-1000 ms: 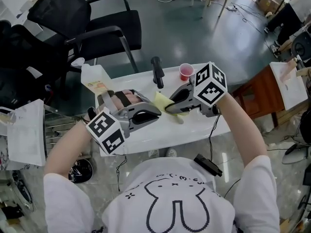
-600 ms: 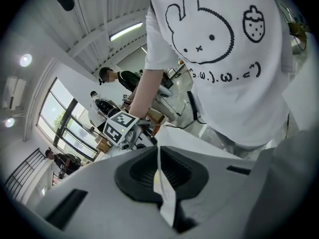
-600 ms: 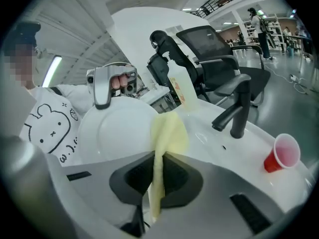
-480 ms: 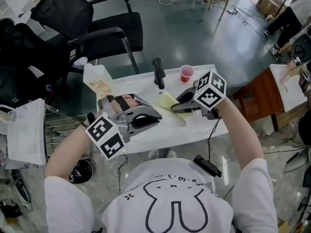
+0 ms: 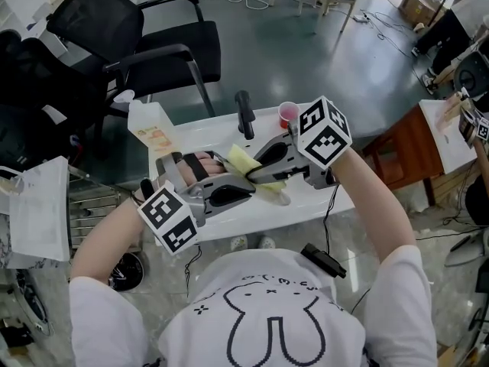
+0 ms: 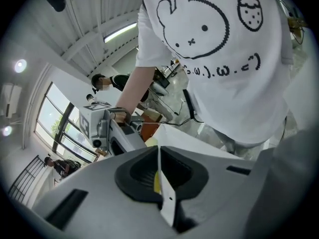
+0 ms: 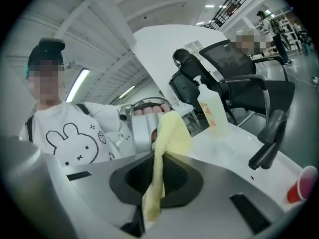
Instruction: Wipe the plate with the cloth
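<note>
above white table [image 5: 325, 196], limp yellow cloth [image 7: 172, 131], thin plate [image 6: 167, 199]

Clamped tight on a yellow cloth [image 7: 172, 133], floppy end sticking up past the gripper [image 7: 158, 157]. Beyond: spray bottle [image 7: 212, 111], red cup [image 7: 300, 184] on white tabletop [image 7: 237, 143].

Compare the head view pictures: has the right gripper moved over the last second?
Yes. The right gripper, shut on the yellow cloth, has shifted left: its tip was right of the black handle's base and is now below it.
</note>
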Demonstrator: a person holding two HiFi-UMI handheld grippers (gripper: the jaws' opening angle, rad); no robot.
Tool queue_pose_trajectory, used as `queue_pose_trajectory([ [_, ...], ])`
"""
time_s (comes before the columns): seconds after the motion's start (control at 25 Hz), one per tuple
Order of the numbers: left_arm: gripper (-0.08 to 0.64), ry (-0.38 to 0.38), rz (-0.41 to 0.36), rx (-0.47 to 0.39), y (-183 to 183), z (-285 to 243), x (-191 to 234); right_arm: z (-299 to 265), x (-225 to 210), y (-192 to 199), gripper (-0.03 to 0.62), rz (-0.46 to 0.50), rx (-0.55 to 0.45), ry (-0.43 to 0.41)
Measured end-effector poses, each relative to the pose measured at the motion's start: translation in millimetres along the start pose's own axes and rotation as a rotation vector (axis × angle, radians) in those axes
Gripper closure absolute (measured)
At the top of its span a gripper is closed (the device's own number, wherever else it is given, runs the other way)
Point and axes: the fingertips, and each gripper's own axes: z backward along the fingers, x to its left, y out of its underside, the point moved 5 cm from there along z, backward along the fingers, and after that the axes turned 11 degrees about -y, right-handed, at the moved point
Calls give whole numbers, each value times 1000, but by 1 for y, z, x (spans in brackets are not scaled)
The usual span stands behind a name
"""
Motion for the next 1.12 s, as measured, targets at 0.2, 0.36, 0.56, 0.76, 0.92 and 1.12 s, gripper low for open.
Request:
queue_pose_trajectory([
  [0.2,541,11,-42,11,-3,-3,-3,-9,-19,-6,555,-32,33,28],
  [0.36,541,15,-67,12,-7,-4,-3,-19,-35,-14,555,-66,84,53],
  [0.56,541,-1,-67,28,-7,-1,0,-20,-61,-7,555,-161,110,116],
  [0.76,541,-14,-73,34,-7,3,2,-11,-87,19,555,-286,92,169],
  [0.92,541,-24,-72,48,-3,6,2,1,-97,48,555,-373,63,178],
  [1.12,541,-32,-60,71,6,10,1,17,-92,76,555,-414,19,195],
])
